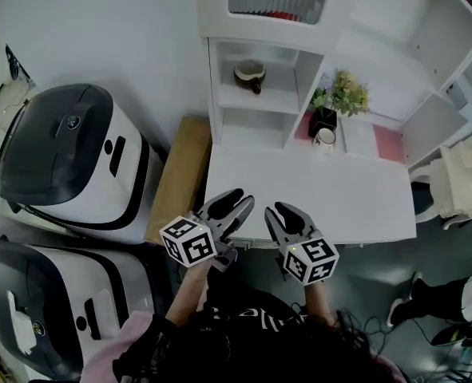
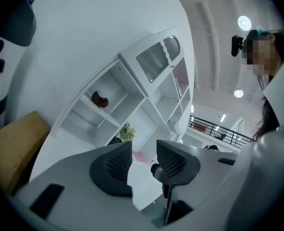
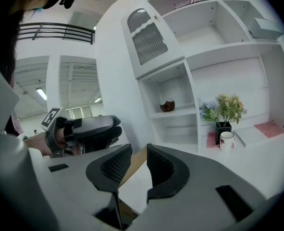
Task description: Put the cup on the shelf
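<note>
White cup [image 1: 325, 137] stands on desk [image 1: 323, 194]; left gripper [image 1: 242, 199], right gripper [image 1: 281, 211]: jaws slightly apart, empty.

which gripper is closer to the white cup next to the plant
Right. The right gripper hangs at the near edge of the desk, short of the cup and slightly to its left. The left gripper is beside it, farther left, so farther away.
</note>
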A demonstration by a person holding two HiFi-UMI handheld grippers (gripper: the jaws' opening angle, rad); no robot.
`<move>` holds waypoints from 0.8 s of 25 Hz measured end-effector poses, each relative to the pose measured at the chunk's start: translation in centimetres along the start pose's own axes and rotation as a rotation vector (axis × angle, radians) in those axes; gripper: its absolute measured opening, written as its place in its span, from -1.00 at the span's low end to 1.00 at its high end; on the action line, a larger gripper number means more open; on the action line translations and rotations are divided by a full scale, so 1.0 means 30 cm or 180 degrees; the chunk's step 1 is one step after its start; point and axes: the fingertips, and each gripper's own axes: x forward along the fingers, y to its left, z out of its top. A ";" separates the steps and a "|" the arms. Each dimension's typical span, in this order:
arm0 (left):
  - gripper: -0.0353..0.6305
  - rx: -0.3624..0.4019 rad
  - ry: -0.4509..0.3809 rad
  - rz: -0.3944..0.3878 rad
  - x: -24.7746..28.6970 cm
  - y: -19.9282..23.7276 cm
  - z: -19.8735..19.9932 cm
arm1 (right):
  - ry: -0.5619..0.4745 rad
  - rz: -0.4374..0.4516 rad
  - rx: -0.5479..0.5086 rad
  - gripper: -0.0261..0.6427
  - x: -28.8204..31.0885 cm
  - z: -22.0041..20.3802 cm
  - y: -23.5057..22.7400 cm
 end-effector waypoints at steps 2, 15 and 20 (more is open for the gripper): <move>-0.43 0.0049 -0.0033 0.0058 -0.022 -0.052 -0.038 | -0.0024 0.0078 -0.0009 -0.55 -0.071 -0.022 0.026; -0.67 0.0122 -0.0151 0.0456 -0.253 -0.394 -0.359 | -0.0062 0.0581 -0.0021 -0.55 -0.507 -0.207 0.189; -0.70 0.0166 -0.0185 0.0550 -0.333 -0.467 -0.414 | -0.0096 0.0701 -0.0004 -0.55 -0.598 -0.255 0.245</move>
